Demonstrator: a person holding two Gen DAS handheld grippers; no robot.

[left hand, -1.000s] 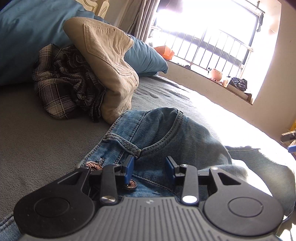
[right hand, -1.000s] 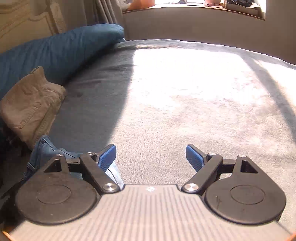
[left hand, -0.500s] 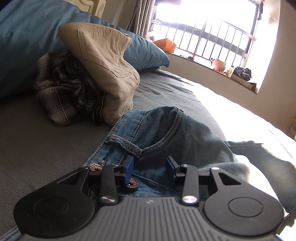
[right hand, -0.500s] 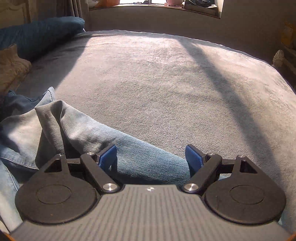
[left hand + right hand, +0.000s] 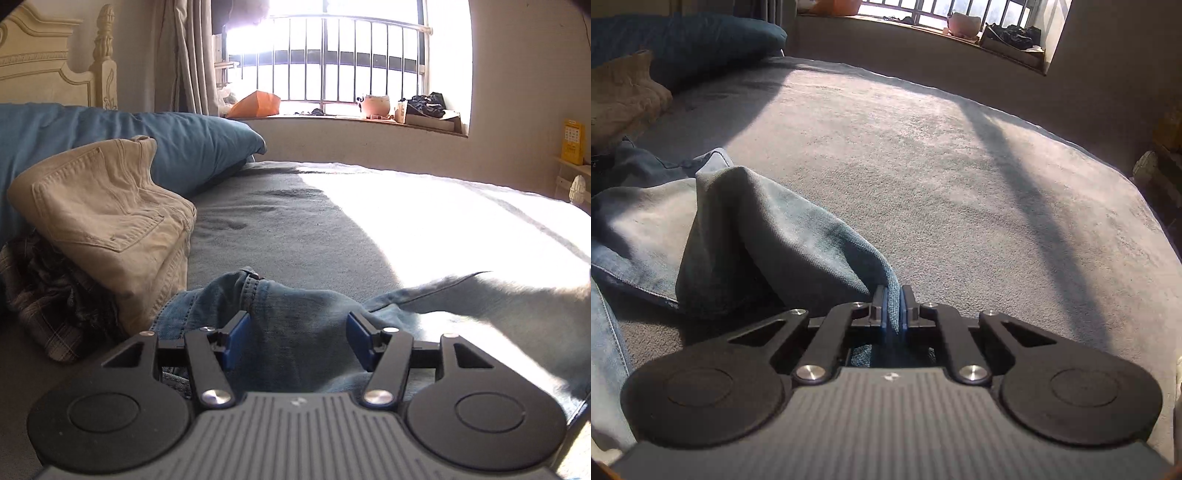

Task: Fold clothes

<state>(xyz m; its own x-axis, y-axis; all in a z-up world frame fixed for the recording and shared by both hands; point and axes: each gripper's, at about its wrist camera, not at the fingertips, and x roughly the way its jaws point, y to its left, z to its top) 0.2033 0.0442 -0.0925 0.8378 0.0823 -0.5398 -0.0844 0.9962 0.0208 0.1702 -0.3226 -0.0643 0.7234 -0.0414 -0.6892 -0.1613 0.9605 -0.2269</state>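
At the far left of my left wrist view, a dark plaid garment [image 5: 48,306] lies crumpled on the grey bedcover [image 5: 303,229], with tan trousers [image 5: 107,225] heaped over it and leaning back on a blue pillow [image 5: 192,147]. Just right of that heap, at lower centre, the jeans [image 5: 295,317] begin: a seamed, bunched end rises between the blue pads of my left tongs [image 5: 299,341]. Those jaws are opening, and the pads stand clear of the denim on both sides, so nothing is grasped there. From here the jeans run rightward across the lower frame, their long axis lying roughly across the picture, with a paler stretch in the sun at the right edge.

In the right wrist view, the jeans [image 5: 768,236] fill the lower left, piled in loose folds, and one fold rises like a tent and narrows toward lower centre. There my right tongs [image 5: 894,310] are clenched on its edge, a thin ridge of denim pinched between the pads.

Right of the jeans, the bedcover [image 5: 960,177] is bare and broad, sunlit with slanting shadow bands, up to its curved far edge below the windowsill [image 5: 923,33]. The bed's right edge shows at the frame's right side, with dim clutter beyond that I cannot make out.
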